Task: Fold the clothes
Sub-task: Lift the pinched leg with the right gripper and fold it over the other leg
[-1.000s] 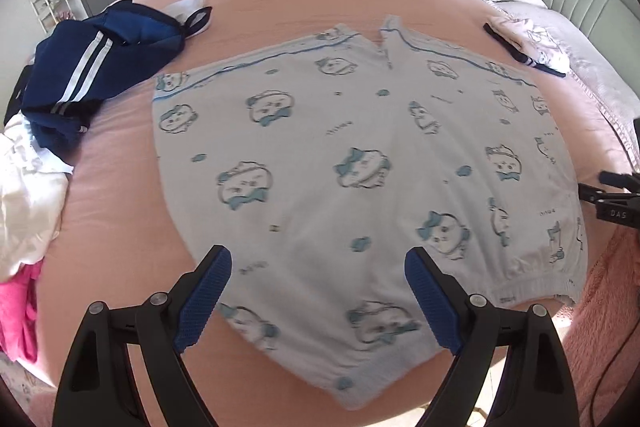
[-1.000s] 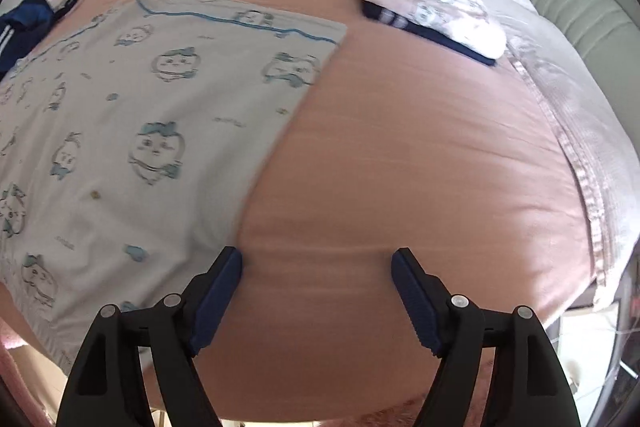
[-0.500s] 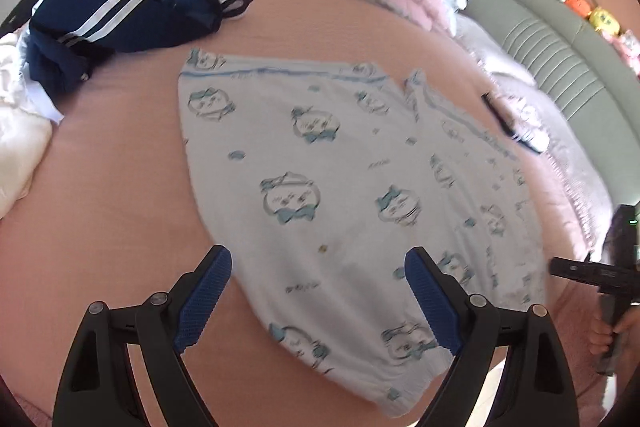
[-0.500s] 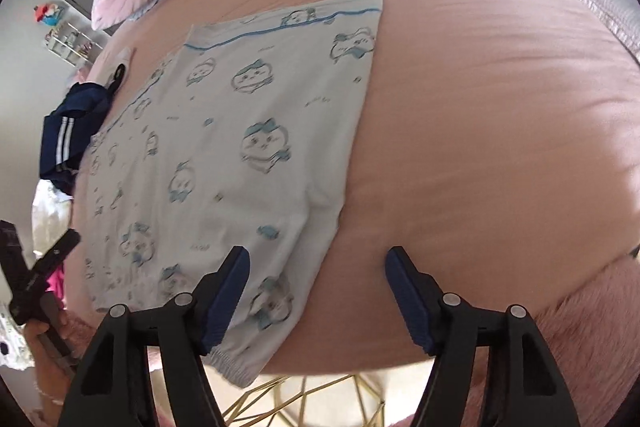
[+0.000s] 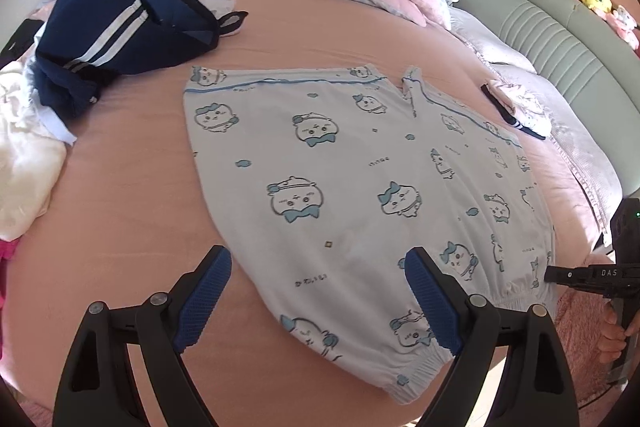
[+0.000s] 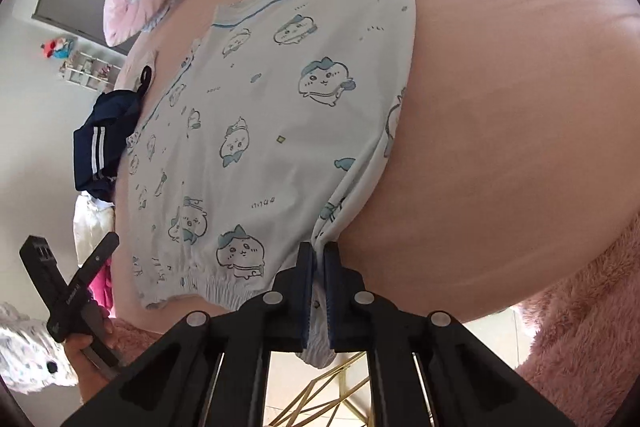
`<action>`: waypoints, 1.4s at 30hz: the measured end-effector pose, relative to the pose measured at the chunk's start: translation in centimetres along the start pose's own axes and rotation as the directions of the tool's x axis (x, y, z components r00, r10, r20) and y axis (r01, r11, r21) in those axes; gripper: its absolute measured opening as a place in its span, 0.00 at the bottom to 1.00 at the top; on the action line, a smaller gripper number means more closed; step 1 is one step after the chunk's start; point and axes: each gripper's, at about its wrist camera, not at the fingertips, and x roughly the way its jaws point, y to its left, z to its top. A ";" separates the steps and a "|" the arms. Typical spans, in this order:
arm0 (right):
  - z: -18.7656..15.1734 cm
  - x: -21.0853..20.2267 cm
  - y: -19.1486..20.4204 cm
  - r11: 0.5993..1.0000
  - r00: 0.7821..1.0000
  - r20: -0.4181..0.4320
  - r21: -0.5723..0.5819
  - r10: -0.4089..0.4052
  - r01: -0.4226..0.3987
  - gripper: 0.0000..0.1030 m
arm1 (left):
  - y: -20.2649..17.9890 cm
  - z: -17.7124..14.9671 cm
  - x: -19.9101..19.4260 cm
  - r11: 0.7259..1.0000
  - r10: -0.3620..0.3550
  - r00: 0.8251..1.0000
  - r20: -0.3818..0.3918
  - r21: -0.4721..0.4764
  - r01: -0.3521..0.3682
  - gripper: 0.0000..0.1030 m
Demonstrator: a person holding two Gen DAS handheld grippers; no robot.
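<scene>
We see the printed pyjama shorts (image 5: pixel 360 179) spread flat on the pink bed (image 5: pixel 128 211), elastic waistband at the near edge and the two leg hems at the far side, so the garment's long axis runs left to right across the bed in front of us.

Our right tongs (image 6: pixel 318 267) are closed on the waistband corner at the near right of the shorts, with a little gathered fabric bunched between the pads. Our left tongs (image 5: pixel 316 301) stand wide and hold nothing, hovering over the near left part of the waistband, the cloth lying directly beneath and just ahead of them.

The relation that matters is that the held corner is at the right end, and the rest of the shorts stretches away to the left. We judge that a fold would carry the right leg over onto the left, along that long axis, with the left tongs nearest to the opposite corner to steady or match it.

Room is good to the right, where the bed is bare. To the left a navy striped garment (image 5: pixel 116 35) lies just beside the far left hem, with white clothes (image 5: pixel 24 163) nearer us. A folded pile (image 5: pixel 520 107) sits near the far right hem. The waistband runs close to the bed's near edge.
</scene>
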 end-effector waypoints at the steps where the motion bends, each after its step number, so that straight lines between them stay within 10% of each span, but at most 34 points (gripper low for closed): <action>1: 0.0 0.4 -0.3 1.000 1.000 -0.024 0.019 0.005 -0.004 0.04 | 0.2 0.0 0.0 1.000 -0.002 1.000 -0.002 -0.010 0.002 0.87; 11: -2.7 0.0 0.9 0.999 0.999 -0.031 -0.033 0.024 -0.025 0.18 | 0.4 -0.5 0.6 1.000 0.011 1.000 -0.029 0.003 -0.011 0.87; 22: -1.2 -2.5 5.4 0.982 0.991 0.123 -0.174 -0.046 0.067 0.04 | 0.3 -0.3 0.5 1.000 0.015 1.000 -0.014 0.000 -0.015 0.87; 29: 2.8 -1.5 14.8 0.944 0.991 0.133 -0.328 0.003 0.041 0.04 | 1.9 -0.2 0.2 0.999 0.027 0.999 -0.019 -0.024 -0.028 0.87; 42: -2.5 11.9 25.5 0.812 0.978 -0.135 -0.582 -0.156 0.049 0.05 | 6.1 0.6 -0.4 0.991 0.028 1.000 -0.007 -0.128 -0.029 0.87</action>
